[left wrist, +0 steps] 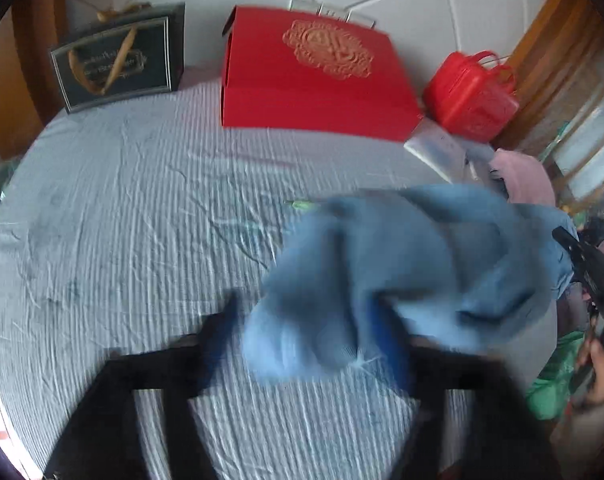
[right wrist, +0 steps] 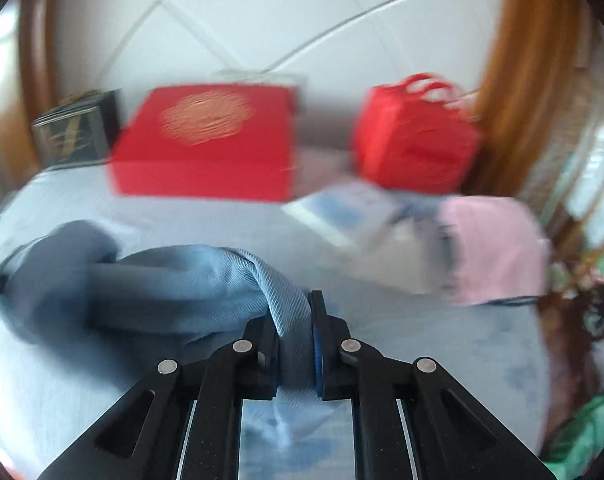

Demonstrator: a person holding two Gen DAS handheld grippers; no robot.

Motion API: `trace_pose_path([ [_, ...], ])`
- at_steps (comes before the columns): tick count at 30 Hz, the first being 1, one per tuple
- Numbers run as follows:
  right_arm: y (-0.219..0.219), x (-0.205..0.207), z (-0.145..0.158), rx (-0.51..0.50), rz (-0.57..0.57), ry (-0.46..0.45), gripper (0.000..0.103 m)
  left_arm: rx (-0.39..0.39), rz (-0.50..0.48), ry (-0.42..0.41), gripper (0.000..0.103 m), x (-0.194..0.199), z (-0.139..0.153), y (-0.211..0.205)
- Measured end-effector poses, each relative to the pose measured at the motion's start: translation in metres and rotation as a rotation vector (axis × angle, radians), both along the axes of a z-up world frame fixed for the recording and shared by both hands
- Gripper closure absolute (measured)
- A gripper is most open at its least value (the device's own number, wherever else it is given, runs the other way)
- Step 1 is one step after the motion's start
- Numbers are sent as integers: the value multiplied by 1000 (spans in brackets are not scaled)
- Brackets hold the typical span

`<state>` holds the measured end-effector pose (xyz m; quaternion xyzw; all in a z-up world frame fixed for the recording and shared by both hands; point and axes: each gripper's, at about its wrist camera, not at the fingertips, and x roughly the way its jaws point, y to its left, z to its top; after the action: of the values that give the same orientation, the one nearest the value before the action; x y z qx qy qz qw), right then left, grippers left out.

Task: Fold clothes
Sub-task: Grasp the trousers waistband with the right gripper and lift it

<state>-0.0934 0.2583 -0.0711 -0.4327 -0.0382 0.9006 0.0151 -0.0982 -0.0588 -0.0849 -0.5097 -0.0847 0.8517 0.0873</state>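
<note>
A blue garment (left wrist: 405, 272) hangs bunched above a bed with a pale grey ribbed sheet (left wrist: 142, 220). My left gripper (left wrist: 305, 332) has its jaws wide apart, and the blurred cloth drapes over the right finger (left wrist: 393, 344). My right gripper (right wrist: 296, 340) is shut on a twisted fold of the same blue garment (right wrist: 182, 280), which trails off to the left. The right gripper also shows at the far right of the left wrist view (left wrist: 593, 276), held by a hand.
A large red box (left wrist: 313, 76), a red basket (left wrist: 469, 96) and a dark framed box (left wrist: 118, 60) stand along the far edge of the bed. A pink garment (right wrist: 497, 248) and other clothes lie at the right. Green cloth (left wrist: 553, 384) lies at the near right.
</note>
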Motion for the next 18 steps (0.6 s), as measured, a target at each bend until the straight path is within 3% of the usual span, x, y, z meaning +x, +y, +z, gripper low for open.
trace_pose_path([
  [2,19,6,-7,-27,-25,-21,89,-57,-3,48,11,13,4,3],
  [3,29,10,-10,-41,-38,-32,82,-72,3,48,11,17,8,2],
  [5,48,16,-17,-68,-64,-53,65,-84,30,11,11,16,0,0],
  [8,77,25,-27,-109,-102,-85,57,-93,54,-43,11,14,-21,4],
  [12,115,38,-41,-163,-152,-128,15,-88,61,-87,11,4,-52,27],
  [15,126,37,-54,-158,-148,-173,11,-79,38,-109,11,-3,-77,54],
  [18,124,33,-74,-132,-99,-225,7,-68,-45,-166,11,-7,-106,87],
])
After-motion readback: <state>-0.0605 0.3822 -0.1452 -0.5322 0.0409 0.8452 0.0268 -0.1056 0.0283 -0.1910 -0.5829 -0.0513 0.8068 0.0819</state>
